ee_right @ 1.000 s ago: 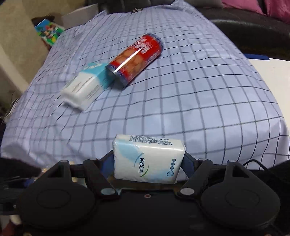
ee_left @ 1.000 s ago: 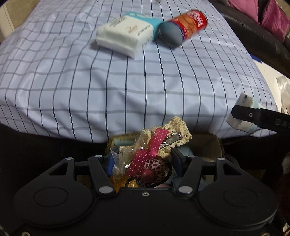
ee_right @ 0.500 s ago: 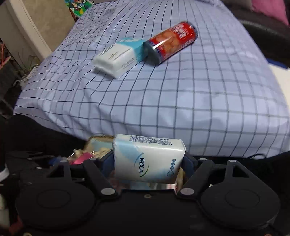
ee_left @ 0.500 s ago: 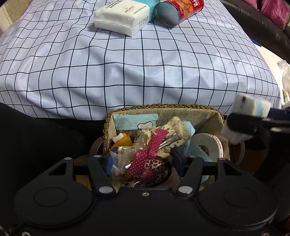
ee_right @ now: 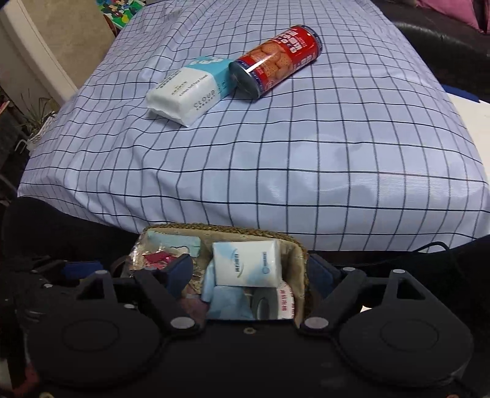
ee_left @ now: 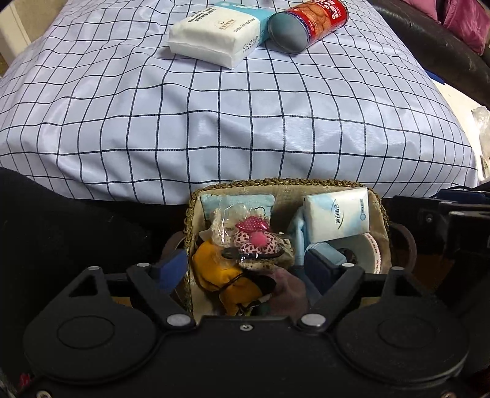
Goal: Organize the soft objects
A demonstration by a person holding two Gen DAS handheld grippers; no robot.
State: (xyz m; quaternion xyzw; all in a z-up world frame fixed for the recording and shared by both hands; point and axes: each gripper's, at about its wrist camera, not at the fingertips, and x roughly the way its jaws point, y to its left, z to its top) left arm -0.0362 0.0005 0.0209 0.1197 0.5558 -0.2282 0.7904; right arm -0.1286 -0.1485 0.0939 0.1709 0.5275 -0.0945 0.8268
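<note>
Small tissue pack (ee_left: 338,214) lay inside the woven basket (ee_left: 284,184) toward its right side, leaning on a roll of tape (ee_left: 372,251), light-blue cloth (ee_left: 298,235) just beside it. Bagged hair accessories (ee_left: 251,238) with pink polka-dot bow and leopard print rested toward the left side of the same basket, atop a yellow pouch (ee_left: 214,269), a pale-blue packet (ee_left: 237,203) standing against the far wall.

Left hand-held gripper (ee_left: 245,269) hovered over the basket, jaws just been opening and standing apart, blue pads clear of the hair accessories lying below and between them. Right hand-held gripper (ee_right: 249,272) likewise above the basket (ee_right: 300,254), jaws just been opening, standing apart, the tissue pack (ee_right: 246,266) lying released between and below them, untouched by either pad.

Basket sat just off the near edge of the checked bed (ee_left: 214,122). Toward the far edge, a white-and-blue cotton towel pack (ee_left: 214,36) lay touching a red biscuit can (ee_left: 309,24) tipped on its side.
</note>
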